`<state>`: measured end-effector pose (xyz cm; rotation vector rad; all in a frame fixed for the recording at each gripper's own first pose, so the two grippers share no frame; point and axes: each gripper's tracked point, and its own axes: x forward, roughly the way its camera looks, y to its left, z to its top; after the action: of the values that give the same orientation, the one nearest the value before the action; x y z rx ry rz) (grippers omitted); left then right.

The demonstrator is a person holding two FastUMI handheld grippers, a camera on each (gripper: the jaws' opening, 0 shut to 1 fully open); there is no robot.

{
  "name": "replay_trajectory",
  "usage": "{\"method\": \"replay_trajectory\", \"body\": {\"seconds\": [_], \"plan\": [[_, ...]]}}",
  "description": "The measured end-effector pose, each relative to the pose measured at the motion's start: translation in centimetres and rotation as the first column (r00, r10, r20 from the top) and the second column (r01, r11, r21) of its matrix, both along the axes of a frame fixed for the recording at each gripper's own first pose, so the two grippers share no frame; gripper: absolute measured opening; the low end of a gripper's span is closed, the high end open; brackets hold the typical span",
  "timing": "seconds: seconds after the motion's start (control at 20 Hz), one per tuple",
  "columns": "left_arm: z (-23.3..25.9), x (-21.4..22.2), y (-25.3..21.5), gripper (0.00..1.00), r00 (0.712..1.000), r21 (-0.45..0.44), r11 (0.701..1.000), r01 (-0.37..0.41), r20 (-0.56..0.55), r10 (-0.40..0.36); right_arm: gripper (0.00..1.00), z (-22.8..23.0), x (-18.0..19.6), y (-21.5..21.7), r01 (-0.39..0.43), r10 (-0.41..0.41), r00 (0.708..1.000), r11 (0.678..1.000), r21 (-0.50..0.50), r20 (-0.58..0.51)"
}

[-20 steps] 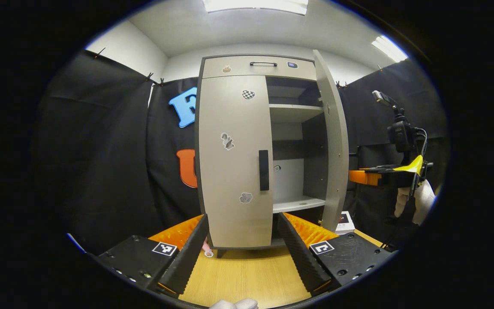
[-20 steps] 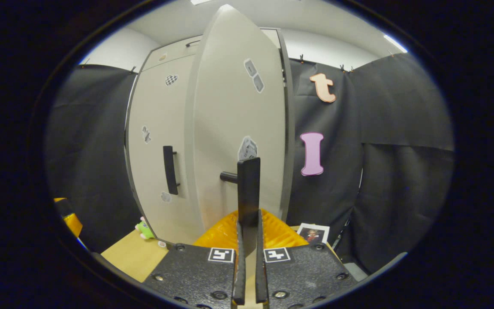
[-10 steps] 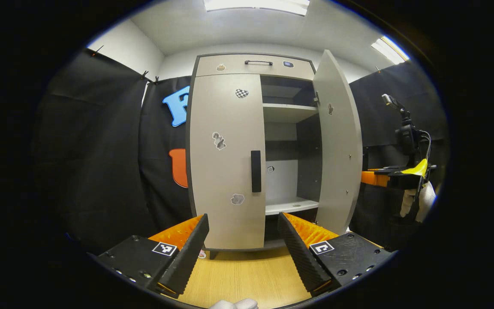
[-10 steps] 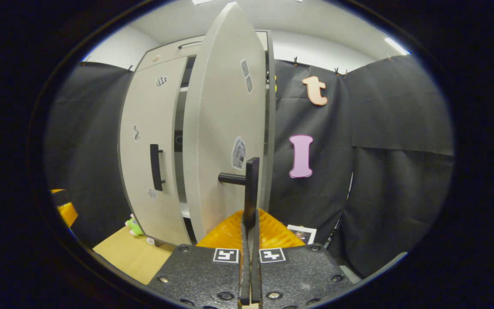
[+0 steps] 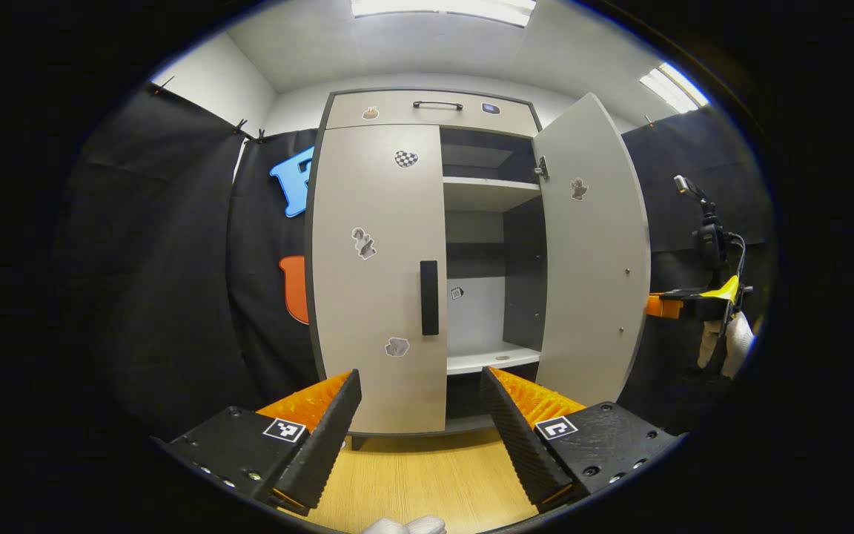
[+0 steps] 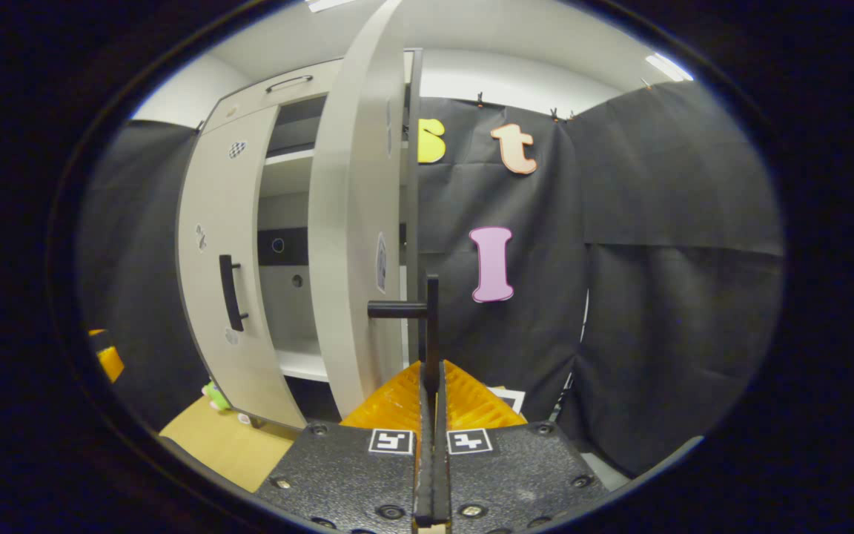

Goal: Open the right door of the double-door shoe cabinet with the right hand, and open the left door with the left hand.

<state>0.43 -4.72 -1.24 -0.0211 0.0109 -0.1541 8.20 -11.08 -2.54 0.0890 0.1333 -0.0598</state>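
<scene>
The grey shoe cabinet (image 5: 427, 111) stands ahead on a wooden surface. Its left door (image 5: 375, 274) is closed, with a dark vertical handle (image 5: 429, 297) by its inner edge. My left gripper (image 5: 419, 415) is open, some way in front of that door and touching nothing. The right door (image 5: 594, 252) stands wide open. In the right gripper view that door (image 6: 353, 245) shows nearly edge-on, and my right gripper (image 6: 432, 378) is shut on its dark handle (image 6: 431, 319). The right gripper (image 5: 683, 304) also appears beyond the open door, held by a gloved hand (image 5: 727, 348).
Bare shelves (image 5: 486, 193) show inside the right half, and a top drawer (image 5: 438, 105) sits above the doors. A small green toy (image 6: 212, 393) lies by the cabinet's base and a photo card (image 6: 505, 397) lies behind the open door. Black cloth walls close in both sides.
The right door has swung much further open, pulled by my right gripper on its handle. The left gripper stays open and has drifted slightly, so the cabinet sits more to the left in its view.
</scene>
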Motion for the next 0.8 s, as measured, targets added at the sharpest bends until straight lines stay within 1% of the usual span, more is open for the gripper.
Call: {"method": "replay_trajectory", "body": {"seconds": [0.1, 0.15, 0.2, 0.4, 0.55, 0.6, 0.65, 0.7, 0.75, 0.8], "plan": [[0.4, 0.2, -0.1, 0.96, 1.0, 0.004, 1.0, -0.001, 0.008, 0.001, 0.04, -0.1, -0.1, -0.3, 0.0, 0.0, 1.0, 1.0, -0.027, 0.001], [0.4, 0.3, 0.0, 1.0, 1.0, 0.004, 1.0, -0.001, 0.007, 0.001, 0.04, -0.1, -0.1, -0.2, 0.0, 0.0, 1.0, 1.0, -0.027, -0.001], [0.3, 0.3, -0.2, 0.96, 1.0, 0.002, 1.0, 0.001, 0.006, -0.001, 0.04, 0.0, -0.1, -0.1, -0.001, 0.001, 1.0, 1.0, -0.02, -0.002], [0.2, 0.3, 0.2, 0.96, 1.0, 0.005, 1.0, -0.005, 0.006, 0.004, 0.04, 0.0, -0.3, -0.2, 0.001, -0.001, 1.0, 1.0, -0.019, -0.008], [-0.1, 0.5, 0.7, 0.96, 1.0, 0.002, 1.0, -0.018, -0.001, 0.018, 0.04, 0.5, -1.3, -0.3, 0.009, -0.009, 1.0, 1.0, -0.026, 0.001], [-0.2, 0.4, 0.9, 1.0, 1.0, 0.0, 1.0, -0.022, -0.004, 0.022, 0.05, 0.8, -1.9, -0.4, 0.014, -0.014, 1.0, 0.999, -0.037, 0.007], [-0.2, 0.3, 1.1, 1.0, 1.0, -0.004, 1.0, -0.025, -0.004, 0.025, 0.06, 1.4, -2.3, -0.7, 0.025, -0.024, 1.0, 0.999, -0.048, 0.018], [-0.2, 0.2, 1.2, 0.96, 1.0, -0.012, 1.0, -0.022, -0.005, 0.021, 0.08, 2.0, -3.0, -0.9, 0.041, -0.039, 0.999, 0.997, -0.065, 0.029], [-0.1, 0.2, 1.3, 0.97, 1.0, -0.022, 1.0, -0.02, 0.001, 0.02, 0.1, 2.6, -3.6, -1.2, 0.064, -0.06, 0.997, 0.994, -0.089, 0.042], [-0.1, 0.2, 1.7, 0.97, 1.0, -0.026, 0.999, -0.026, 0.001, 0.026, 0.16, 3.3, -4.3, -1.1, 0.078, -0.072, 0.996, 0.991, -0.107, 0.054]]}}
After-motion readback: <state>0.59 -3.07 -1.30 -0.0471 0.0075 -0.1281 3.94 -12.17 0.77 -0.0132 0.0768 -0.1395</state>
